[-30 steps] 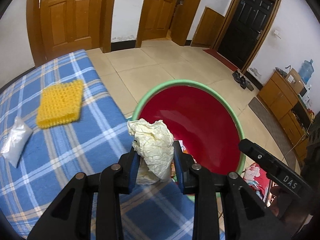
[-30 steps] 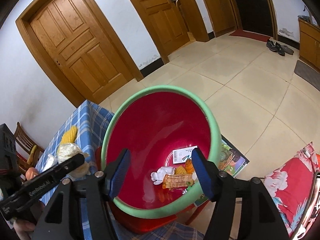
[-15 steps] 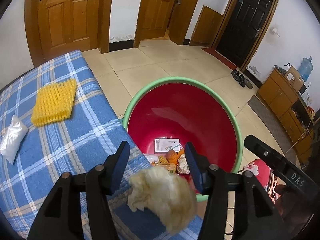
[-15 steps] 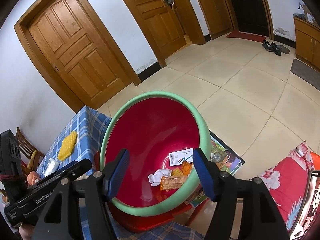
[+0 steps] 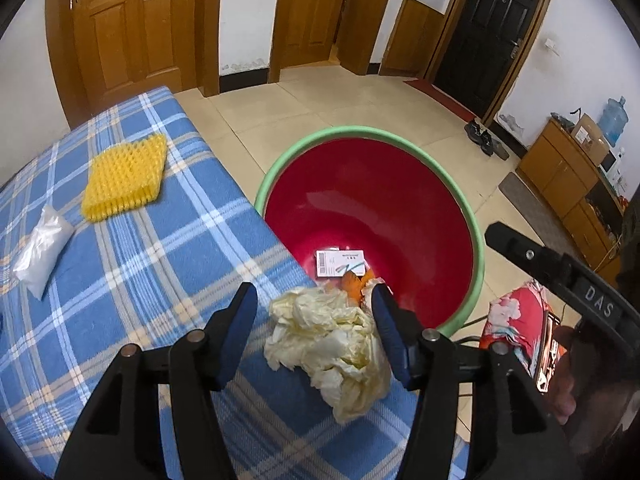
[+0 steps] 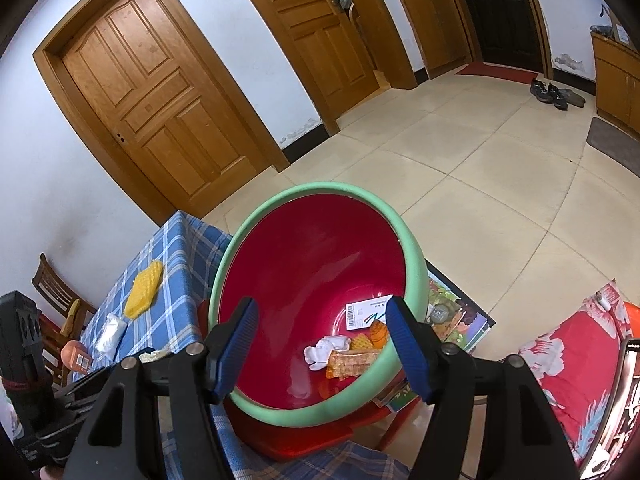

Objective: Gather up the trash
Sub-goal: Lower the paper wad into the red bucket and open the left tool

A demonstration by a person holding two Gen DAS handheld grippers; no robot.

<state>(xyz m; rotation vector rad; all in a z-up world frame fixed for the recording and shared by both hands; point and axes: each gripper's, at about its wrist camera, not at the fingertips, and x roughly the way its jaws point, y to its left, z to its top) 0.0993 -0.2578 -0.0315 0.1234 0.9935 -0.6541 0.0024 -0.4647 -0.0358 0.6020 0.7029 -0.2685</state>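
Showing the left gripper [image 5: 314, 316] released over crumpled paper [image 5: 332, 344], lower centre, beside the basin [image 5: 478, 248]; right gripper [image 6: 322, 338] open, empty, framing the basin for access

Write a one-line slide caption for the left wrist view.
Open left claw over crumpled paper lying on the blue plaid cloth, beside the red basin of collected trash.

White walls [image 6: 32, 160], beige tile floor [image 6: 500, 200], wooden doors [image 6: 160, 108], black door [image 5: 488, 36], wood cabinet [image 5: 560, 168].
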